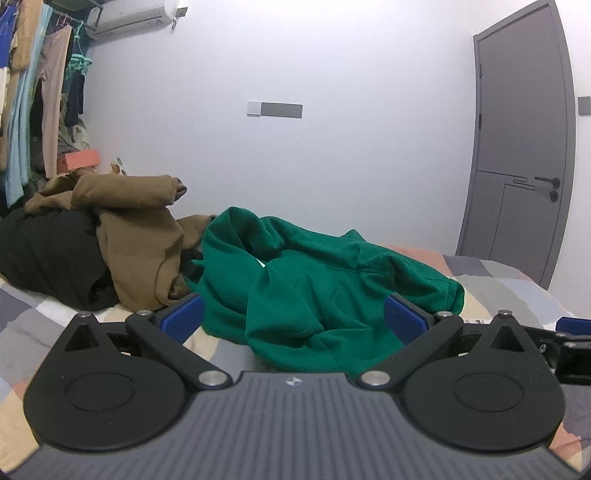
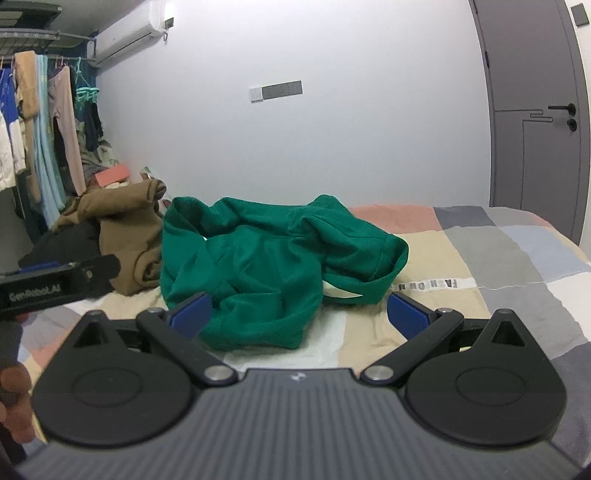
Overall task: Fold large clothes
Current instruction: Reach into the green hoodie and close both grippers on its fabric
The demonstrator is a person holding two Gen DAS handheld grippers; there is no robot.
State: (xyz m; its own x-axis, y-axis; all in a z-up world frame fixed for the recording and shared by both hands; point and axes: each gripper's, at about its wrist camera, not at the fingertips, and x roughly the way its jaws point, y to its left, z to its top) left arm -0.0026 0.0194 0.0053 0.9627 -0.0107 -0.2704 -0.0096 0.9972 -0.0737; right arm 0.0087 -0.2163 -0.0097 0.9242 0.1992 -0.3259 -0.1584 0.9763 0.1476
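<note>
A plain white wall [image 1: 332,166] closes the far side of the room. A grey door [image 1: 524,147] with a black handle stands at the right. A white air conditioner [image 2: 125,33] hangs high at the far left, above a rail of hanging clothes [image 2: 40,122]. Near, a patchwork bedspread [image 2: 498,258] covers the bed. A grey switch panel [image 1: 275,109] sits mid-wall.

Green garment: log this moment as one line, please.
stage: pre-grasp | green garment: crumpled on bed, unfolded | left gripper: open, empty | right gripper: open, empty | brown garment: heaped beside green
</note>
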